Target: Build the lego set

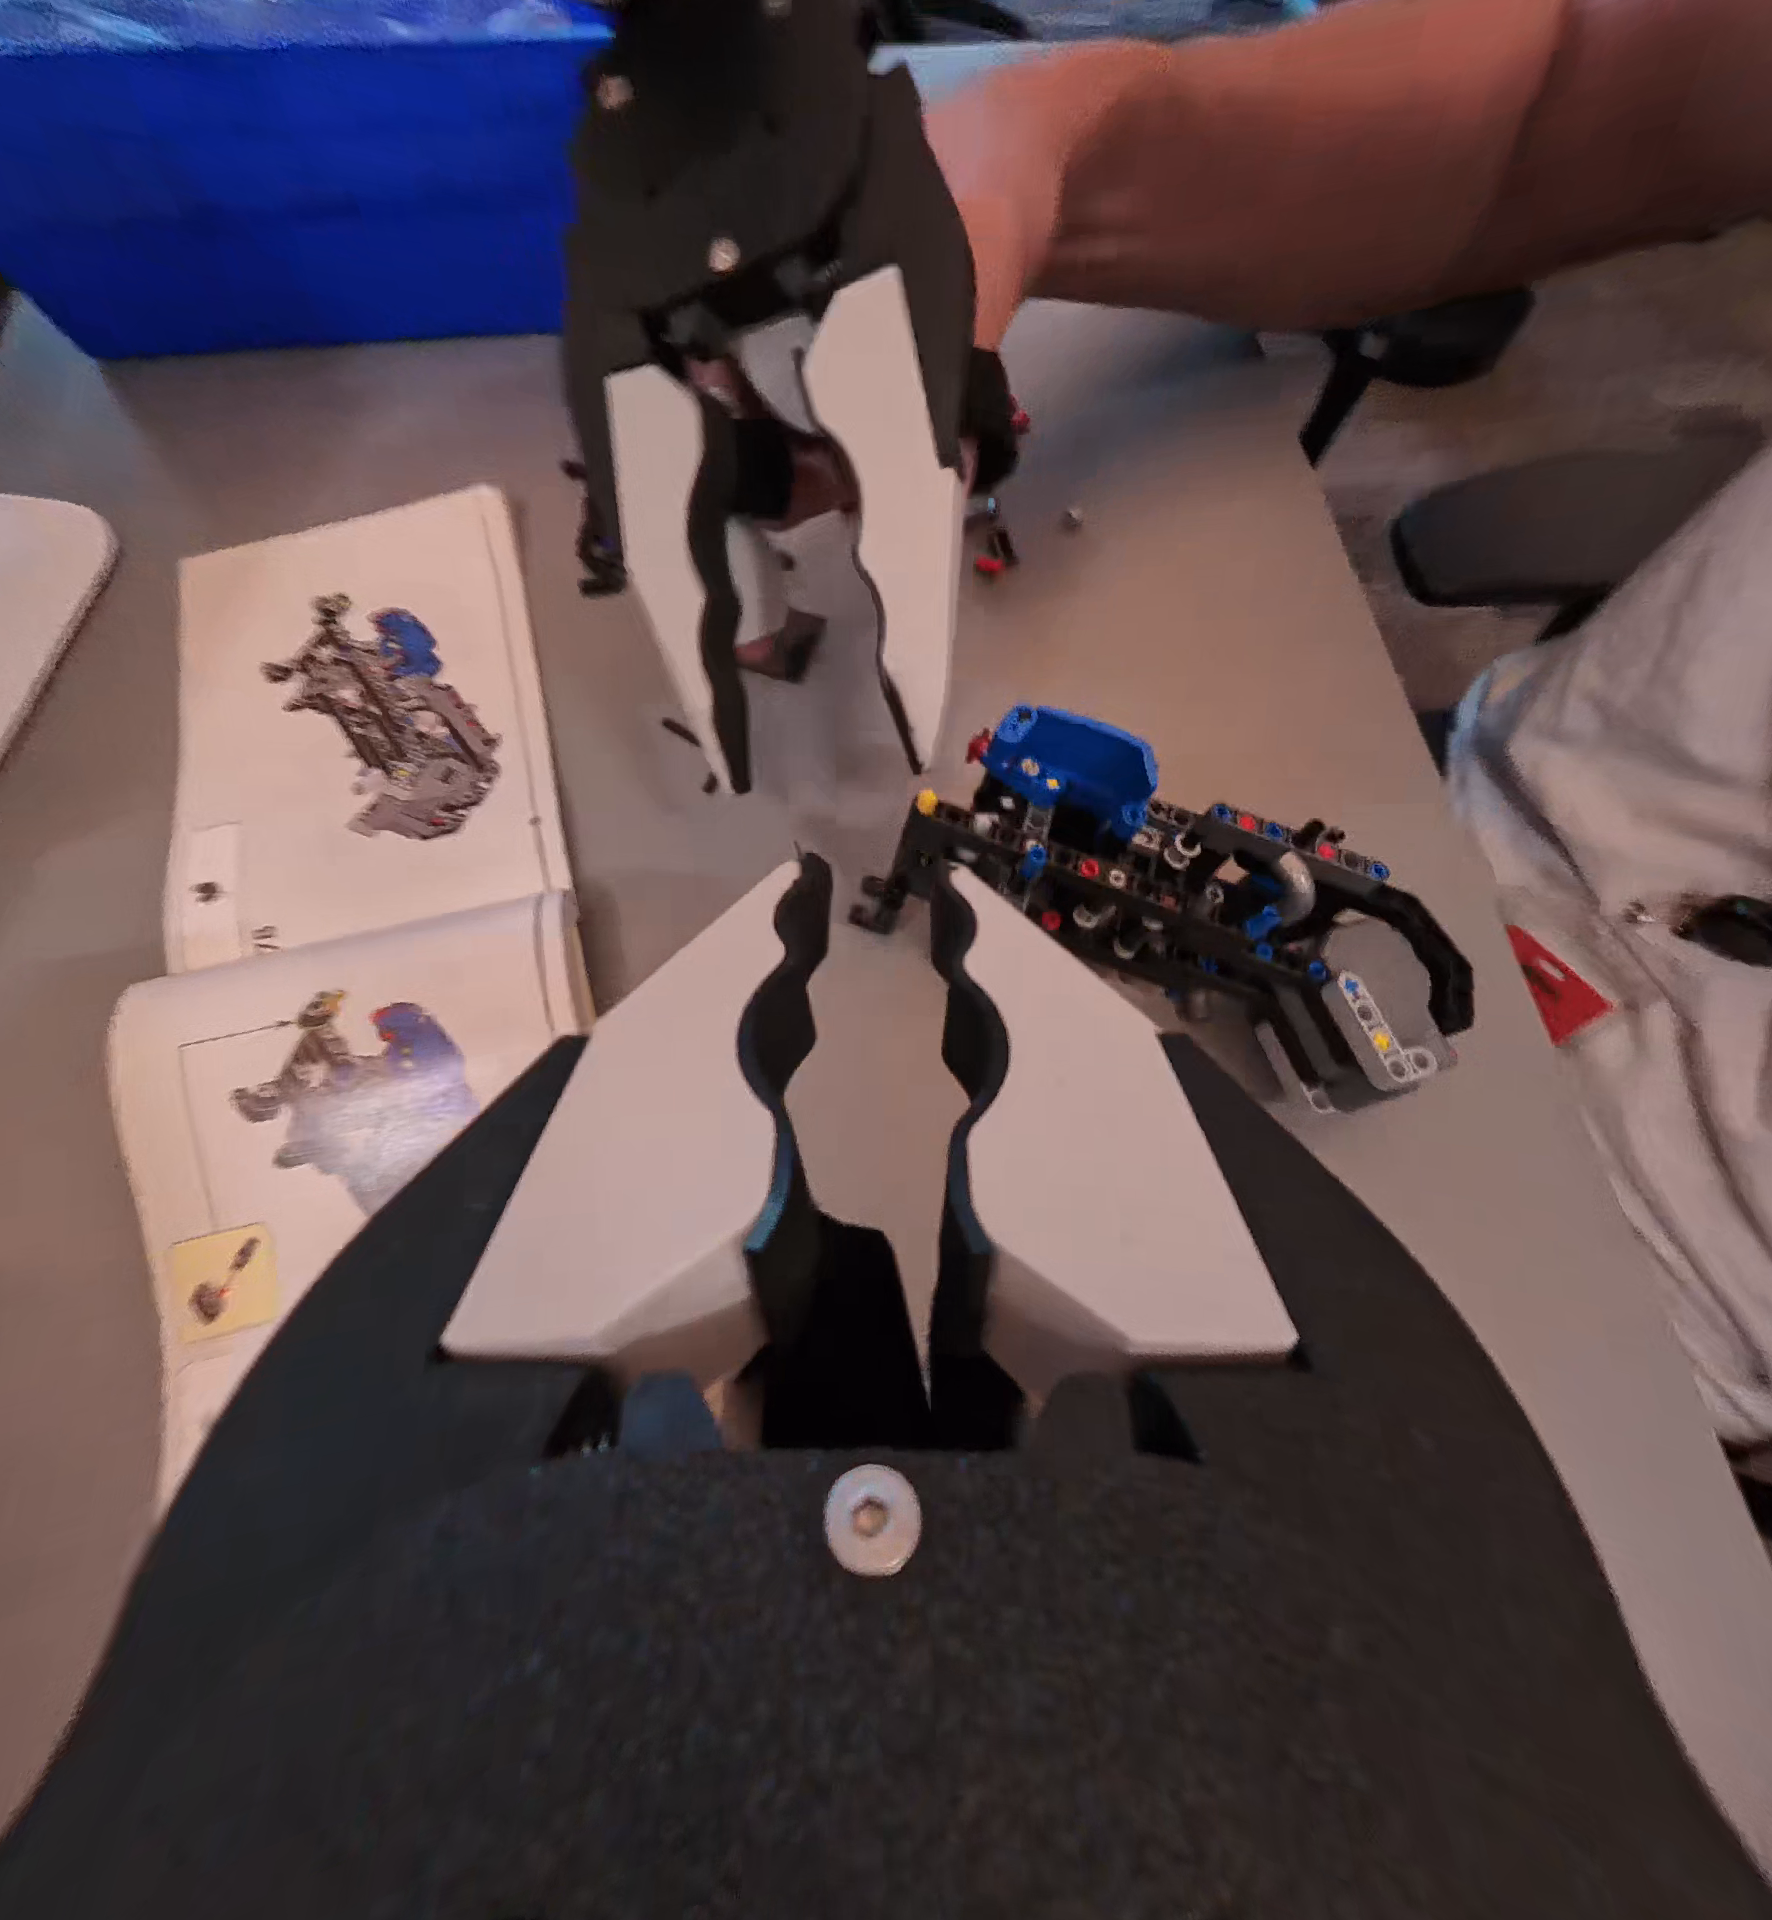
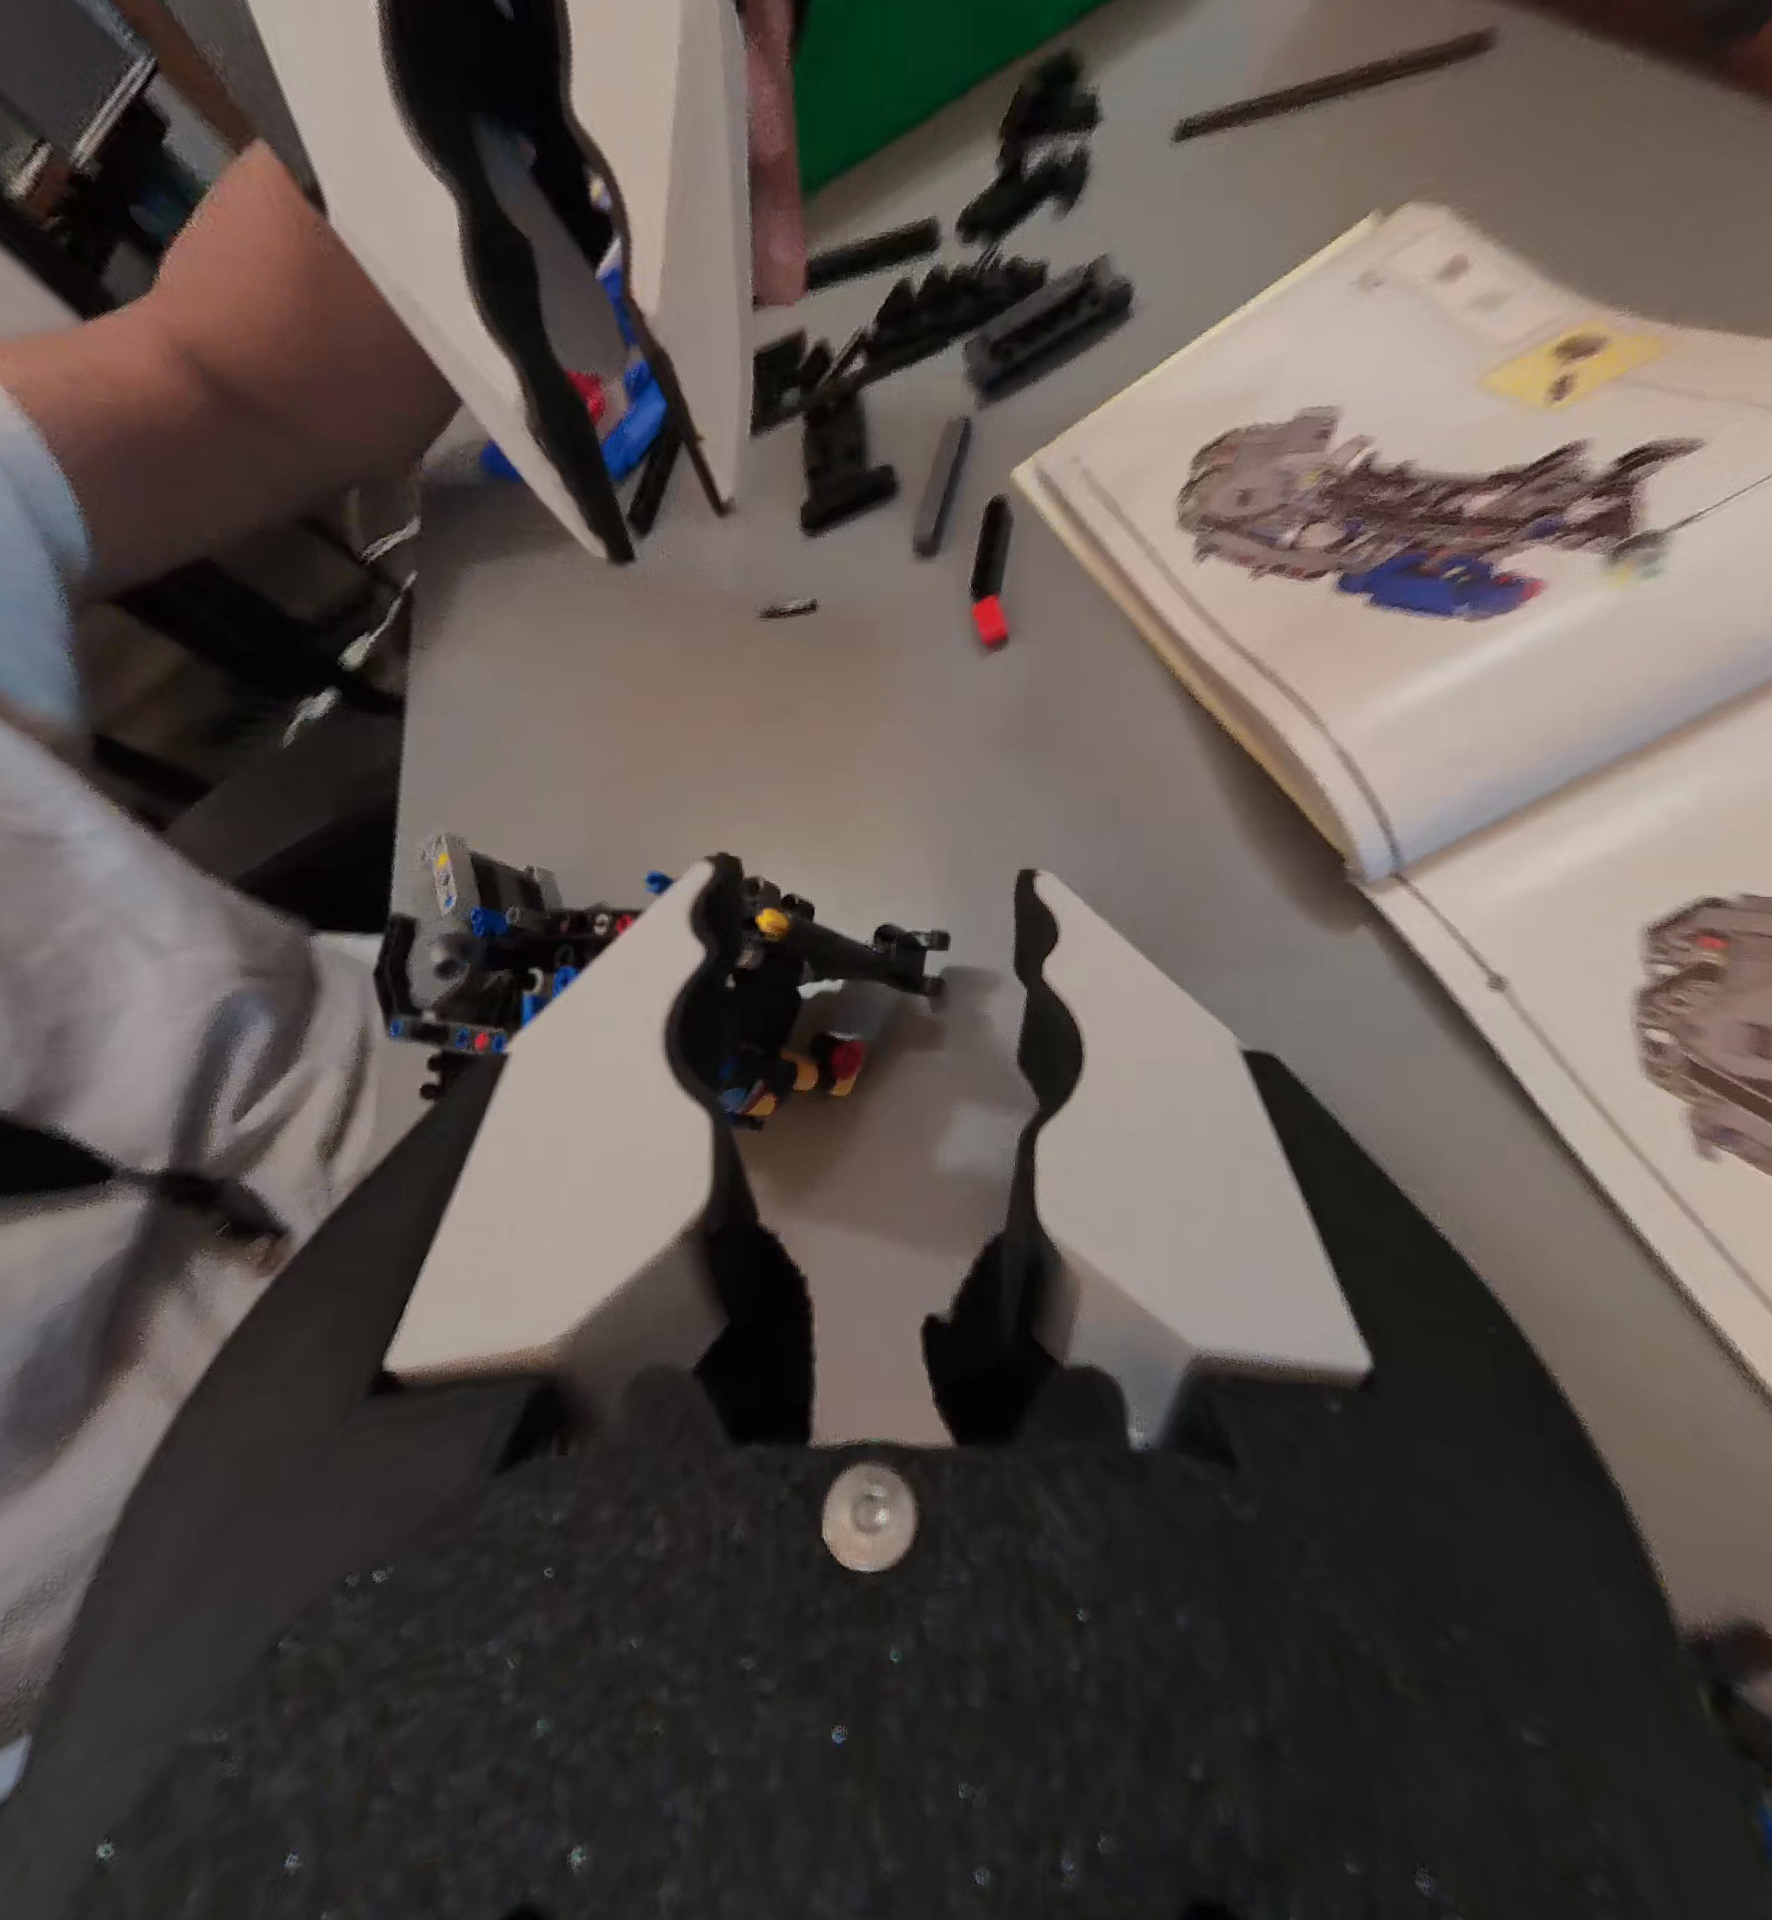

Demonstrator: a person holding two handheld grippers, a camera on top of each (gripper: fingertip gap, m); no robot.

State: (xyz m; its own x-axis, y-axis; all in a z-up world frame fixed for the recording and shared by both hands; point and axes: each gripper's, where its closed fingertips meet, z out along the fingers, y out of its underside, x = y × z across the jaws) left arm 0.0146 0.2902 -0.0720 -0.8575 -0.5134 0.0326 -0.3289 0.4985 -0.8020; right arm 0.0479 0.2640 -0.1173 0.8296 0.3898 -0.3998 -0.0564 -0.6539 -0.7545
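Both claws empty. Left gripper, white wedge fingers with wavy black pads, jaws parted with only table showing in the gap. Right gripper likewise spread, holding nothing.

Left to right in my left wrist view: open white instruction booklet lies flat at left; bare grey table beyond it; right gripper hangs tips-down at centre; partly built black lego frame with blue cover block sits just right of my left fingertips, near the table's right edge.

Right wrist view: that frame lies under and beside my left-hand finger; loose black beams and a black pin with a red tip are scattered farther off; booklet at right.

Risks, my judgement: the two grippers are close, so a careless swing could knock them together; a sideways nudge could push the frame off the near edge. Frames are blurred, so small parts are easy to misjudge.

Open room: the bare patch between frame and booklet.
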